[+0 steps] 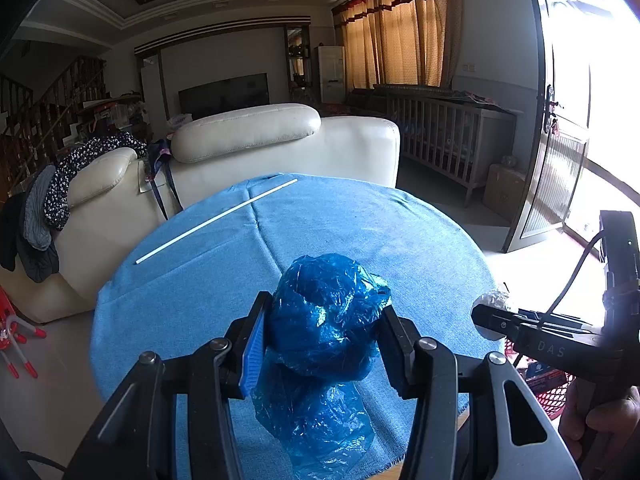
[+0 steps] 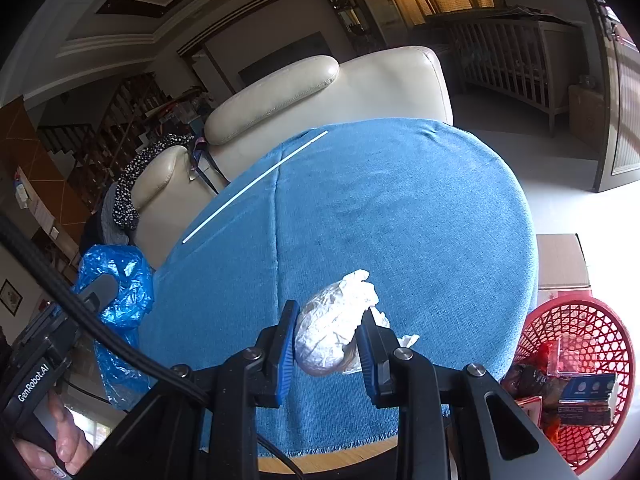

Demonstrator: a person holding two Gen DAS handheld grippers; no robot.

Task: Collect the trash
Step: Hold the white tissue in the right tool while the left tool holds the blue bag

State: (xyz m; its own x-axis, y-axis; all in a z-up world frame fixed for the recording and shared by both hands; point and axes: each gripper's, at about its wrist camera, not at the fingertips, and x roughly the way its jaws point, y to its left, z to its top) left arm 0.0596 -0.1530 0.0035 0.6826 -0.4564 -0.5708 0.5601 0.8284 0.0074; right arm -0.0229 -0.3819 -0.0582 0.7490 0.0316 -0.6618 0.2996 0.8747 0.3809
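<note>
Left gripper (image 1: pixel 322 336) clamps the light, crushable blue bag (image 1: pixel 326 320); right gripper (image 2: pixel 328 346) pinches the soft, slippery plastic wad (image 2: pixel 334 326) mid-bulk.

One blue bag (image 1: pixel 324 312), one foil wad (image 2: pixel 328 328), one white stick (image 1: pixel 216 222), one red basket (image 2: pixel 580 380).

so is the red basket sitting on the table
No, the red basket stands on the floor beside the blue-clothed table, below its edge.

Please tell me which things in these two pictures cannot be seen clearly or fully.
- Blue plastic bag: the left wrist view's bottom edge cuts off its lower end.
- White crumpled wad: its contents are wrapped; the right gripper covers its sides.
- Red basket: the right wrist view's edge cuts it; labels inside are too small.
</note>
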